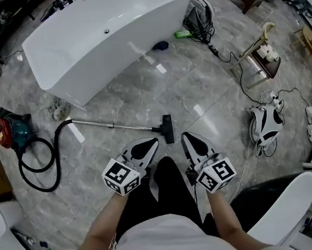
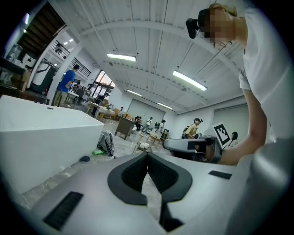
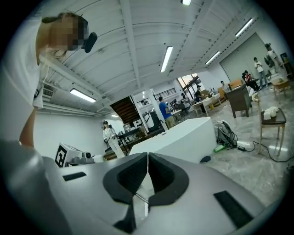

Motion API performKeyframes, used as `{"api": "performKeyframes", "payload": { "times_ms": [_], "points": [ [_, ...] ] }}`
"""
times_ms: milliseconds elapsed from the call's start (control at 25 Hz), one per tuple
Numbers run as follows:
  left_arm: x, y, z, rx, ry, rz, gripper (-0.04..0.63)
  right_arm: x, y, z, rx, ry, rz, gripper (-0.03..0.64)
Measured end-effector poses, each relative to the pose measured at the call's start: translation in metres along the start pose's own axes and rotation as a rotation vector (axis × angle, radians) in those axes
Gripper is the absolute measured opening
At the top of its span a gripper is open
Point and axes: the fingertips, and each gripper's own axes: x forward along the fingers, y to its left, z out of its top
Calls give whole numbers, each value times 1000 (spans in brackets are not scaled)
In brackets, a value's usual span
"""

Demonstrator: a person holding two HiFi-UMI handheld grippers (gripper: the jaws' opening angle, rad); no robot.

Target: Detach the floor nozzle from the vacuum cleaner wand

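Note:
The vacuum lies on the grey stone floor in the head view. Its red and teal canister [image 1: 11,133] is at the left, with a black hose [image 1: 37,166] looping to a thin metal wand [image 1: 111,124]. The wand ends in the black floor nozzle [image 1: 168,128], still joined to it. My left gripper [image 1: 150,144] is just below-left of the nozzle, apart from it and shut on nothing. My right gripper [image 1: 187,137] sits just right of the nozzle, also shut and empty. In the gripper views, the left gripper [image 2: 147,155] and right gripper [image 3: 147,156] both have pads meeting.
A long white bathtub [image 1: 106,32] lies beyond the wand. Near its right end are a backpack [image 1: 199,13] and cables. A wooden stool [image 1: 260,59] and a white-and-black device [image 1: 265,123] stand at the right. A white curved fixture [image 1: 288,207] is at the lower right.

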Motion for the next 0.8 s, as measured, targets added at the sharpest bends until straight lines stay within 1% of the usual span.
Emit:
{"api": "performKeyframes", "payload": {
  "times_ms": [80, 200, 560, 800],
  "points": [
    [3, 3, -4, 7, 15, 1, 11, 1, -8, -2, 12, 3, -19, 17],
    [9, 13, -7, 22, 32, 5, 11, 7, -17, -6, 4, 18, -18, 17],
    [28, 49, -22, 62, 55, -1, 9, 30, -52, -11, -19, 17, 45, 17],
    [47, 78, -45, 80, 61, -1, 11, 49, -84, -33, -47, 16, 9, 17]
  ]
}}
